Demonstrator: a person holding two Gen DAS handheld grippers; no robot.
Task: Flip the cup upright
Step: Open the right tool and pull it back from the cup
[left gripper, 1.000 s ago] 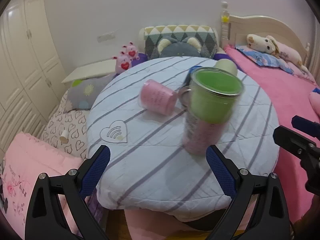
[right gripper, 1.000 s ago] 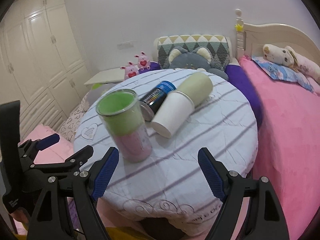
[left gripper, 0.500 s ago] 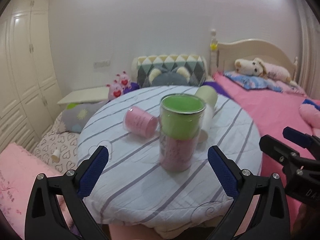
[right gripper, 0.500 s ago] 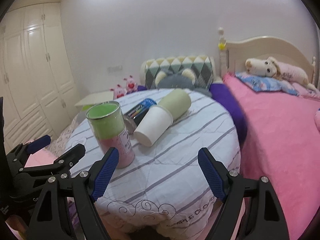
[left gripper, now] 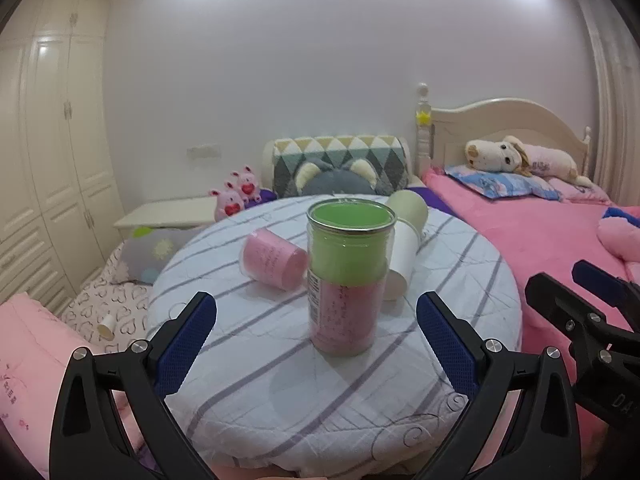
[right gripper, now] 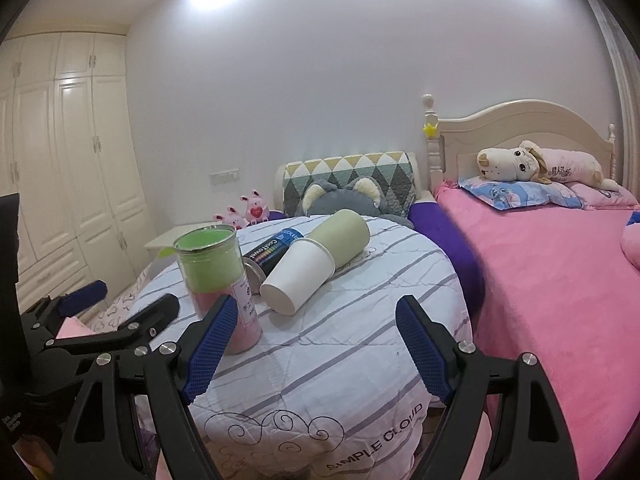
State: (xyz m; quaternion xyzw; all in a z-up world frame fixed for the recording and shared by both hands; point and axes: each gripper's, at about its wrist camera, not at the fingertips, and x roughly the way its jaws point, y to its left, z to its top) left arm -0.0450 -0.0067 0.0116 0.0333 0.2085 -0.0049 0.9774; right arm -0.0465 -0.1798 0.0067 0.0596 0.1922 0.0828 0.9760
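While the clear cup (left gripper: 347, 280) stands upright, mouth up, on the striped round table (left gripper: 256, 364), I hold both grippers apart from it.

My left gripper (left gripper: 316, 344) gapes wide with nothing between its blue pads, the cup just ahead of it; my right gripper (right gripper: 312, 344) is spread wide too, gripping nothing, cup off to its left. Behind the cup lie a pink cup (left gripper: 274, 258), white paper cup (right gripper: 298, 278), pale green cup (right gripper: 340, 238) and dark can (right gripper: 272, 250), all on their sides.

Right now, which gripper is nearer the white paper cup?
Right. The right gripper faces the white cup directly; the left gripper has the upright jar standing between.
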